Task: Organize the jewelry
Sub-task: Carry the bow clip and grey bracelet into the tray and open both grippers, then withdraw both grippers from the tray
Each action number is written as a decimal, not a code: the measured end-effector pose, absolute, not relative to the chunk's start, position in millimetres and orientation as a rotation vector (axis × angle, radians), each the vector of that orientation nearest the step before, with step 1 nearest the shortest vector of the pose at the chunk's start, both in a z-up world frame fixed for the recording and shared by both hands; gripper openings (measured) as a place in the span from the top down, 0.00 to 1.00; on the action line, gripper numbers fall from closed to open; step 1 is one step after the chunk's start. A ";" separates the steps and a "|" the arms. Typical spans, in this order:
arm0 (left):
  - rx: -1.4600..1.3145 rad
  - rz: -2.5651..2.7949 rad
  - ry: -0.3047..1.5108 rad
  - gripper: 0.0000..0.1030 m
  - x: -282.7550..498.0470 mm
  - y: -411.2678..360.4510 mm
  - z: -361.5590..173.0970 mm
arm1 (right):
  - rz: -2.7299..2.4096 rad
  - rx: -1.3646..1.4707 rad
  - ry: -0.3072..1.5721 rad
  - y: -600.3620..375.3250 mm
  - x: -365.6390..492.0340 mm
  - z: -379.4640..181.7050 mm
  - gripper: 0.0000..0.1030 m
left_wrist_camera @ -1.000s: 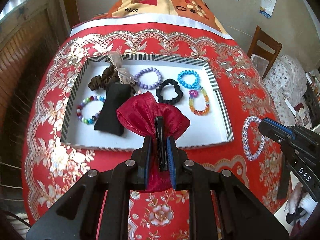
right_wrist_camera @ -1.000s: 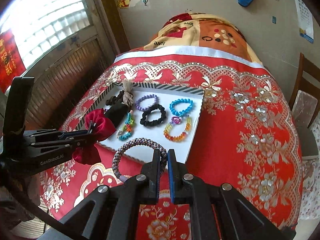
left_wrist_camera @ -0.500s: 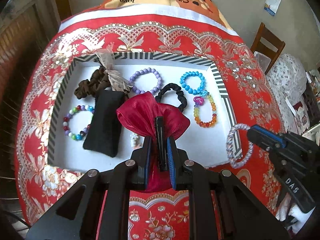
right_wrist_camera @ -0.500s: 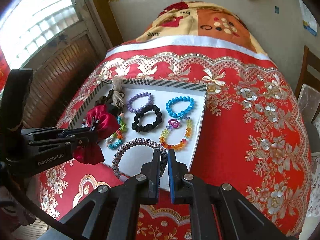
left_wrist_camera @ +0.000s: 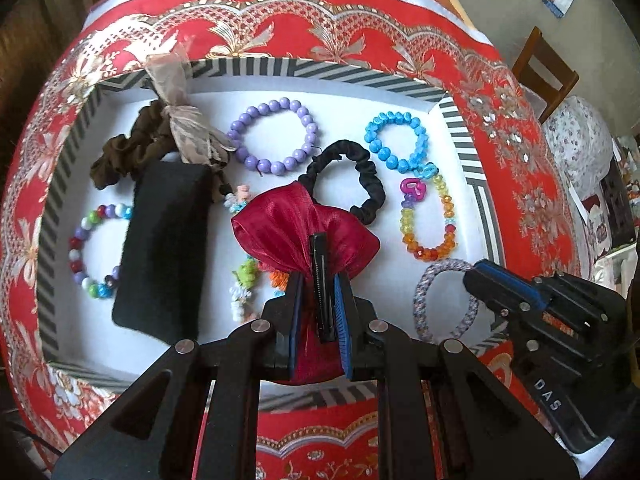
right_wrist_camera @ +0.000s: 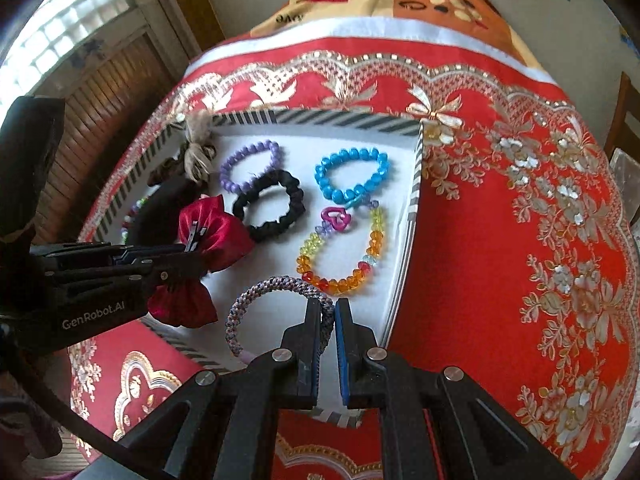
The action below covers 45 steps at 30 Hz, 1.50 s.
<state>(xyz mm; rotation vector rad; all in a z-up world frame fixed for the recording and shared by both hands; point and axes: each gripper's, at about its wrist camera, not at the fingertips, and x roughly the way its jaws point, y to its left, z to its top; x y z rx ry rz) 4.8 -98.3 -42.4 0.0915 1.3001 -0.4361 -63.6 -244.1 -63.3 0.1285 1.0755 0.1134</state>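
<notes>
Only the left wrist view shows the multicolour bead bracelet [left_wrist_camera: 93, 250] whole; the left hand-held gripper [left_wrist_camera: 322, 300] pinches a red satin pouch [left_wrist_camera: 296, 232], the right hand-held gripper [right_wrist_camera: 328, 320] a braided bracelet [right_wrist_camera: 256, 304].

Red floral tablecloth [right_wrist_camera: 500, 240] covers the table; wooden chair [left_wrist_camera: 544, 68] stands beyond its far corner; slatted wooden panel [right_wrist_camera: 100, 92] sits below bright window [right_wrist_camera: 52, 36].
</notes>
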 end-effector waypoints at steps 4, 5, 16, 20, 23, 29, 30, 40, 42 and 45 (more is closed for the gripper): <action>0.097 -0.435 1.314 0.86 8.4 -100.7 -49.5 | 0.121 0.105 1.101 -239.2 -56.1 -73.3 0.94; 0.096 -0.433 1.316 0.86 9.1 -100.6 -50.9 | 0.123 0.101 1.107 -237.7 -54.4 -75.5 0.94; 0.068 -0.410 1.293 0.77 12.9 -97.0 -49.2 | 0.130 0.109 1.142 -238.2 -43.3 -86.3 0.94; 0.043 -0.405 1.291 0.58 13.1 -93.7 -45.9 | 0.150 0.138 1.134 -239.5 -44.4 -84.3 0.78; 0.047 -0.388 1.270 0.56 10.3 -91.2 -40.0 | 0.155 0.145 1.114 -238.2 -48.4 -77.1 0.68; 0.023 -0.369 1.231 0.56 4.3 -81.8 -23.4 | 0.151 0.170 1.072 -244.8 -63.0 -60.9 0.68; 0.020 -0.366 1.225 0.56 3.3 -80.4 -21.0 | 0.148 0.174 1.066 -246.0 -65.6 -59.0 0.68; 0.032 -0.314 1.180 0.56 -14.2 -66.2 -5.3 | 0.127 0.220 1.008 -250.4 -85.5 -40.6 0.66; 0.053 -0.287 1.178 0.56 -17.4 -64.0 -3.8 | 0.126 0.224 0.999 -247.8 -87.2 -38.2 0.62; 0.092 -0.250 1.167 0.56 -23.1 -62.6 -1.2 | 0.122 0.233 0.982 -244.3 -89.9 -33.9 0.62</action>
